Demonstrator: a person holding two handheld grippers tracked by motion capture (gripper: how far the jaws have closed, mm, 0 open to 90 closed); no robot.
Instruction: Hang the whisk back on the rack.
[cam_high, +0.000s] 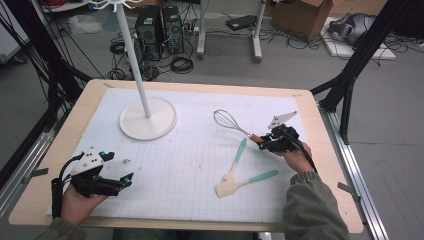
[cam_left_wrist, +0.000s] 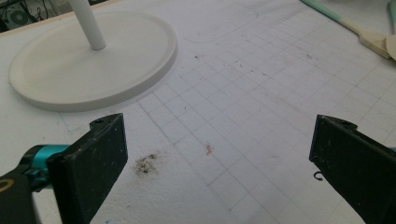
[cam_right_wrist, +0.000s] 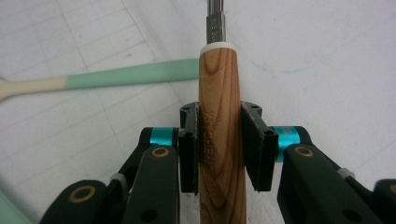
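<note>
A whisk (cam_high: 227, 121) with a wire head and a wooden handle (cam_right_wrist: 222, 84) lies right of the table's middle, its head pointing toward the far left. My right gripper (cam_high: 261, 145) is shut on that handle; in the right gripper view both pads (cam_right_wrist: 189, 149) press the wood from either side. My left gripper (cam_high: 127, 180) rests near the front left corner of the white gridded mat (cam_high: 180, 165). Its jaws stand wide apart in the left gripper view (cam_left_wrist: 219, 123), with only bare mat between them.
Two mint-handled spatulas (cam_high: 235, 160) (cam_high: 245, 182) lie crossed at their blades just in front of the whisk. A white stand with a round base (cam_high: 148, 120) and a tall pole (cam_high: 132, 55) occupies the far left. A small speck of debris (cam_left_wrist: 147, 163) lies near the left gripper.
</note>
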